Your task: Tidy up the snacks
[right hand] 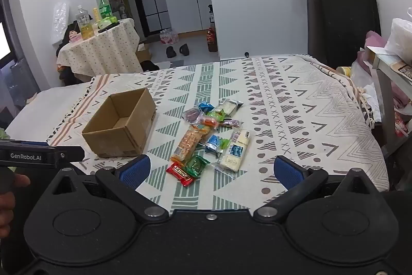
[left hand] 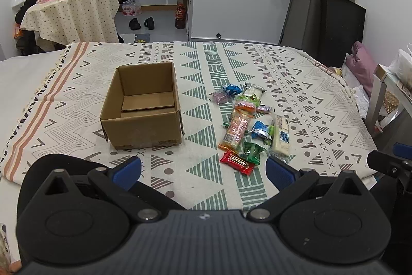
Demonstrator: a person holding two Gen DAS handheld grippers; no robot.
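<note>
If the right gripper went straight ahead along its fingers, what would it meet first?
Probably the red snack packet, the nearest of the snack pile, lying between the open right gripper fingers' line and just ahead. Depth is unclear; it might touch the patterned cloth first.

Even, soft indoor light; faint shadows. Sharp centre, strong fisheye bending and dark corners; glare on the glossy snack wrappers (left hand: 242,125).

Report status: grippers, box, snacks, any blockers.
Left gripper open, empty. Right gripper open, empty. Cardboard box empty; snack pile loose on the patterned cloth beside it. Nothing in the way.
</note>
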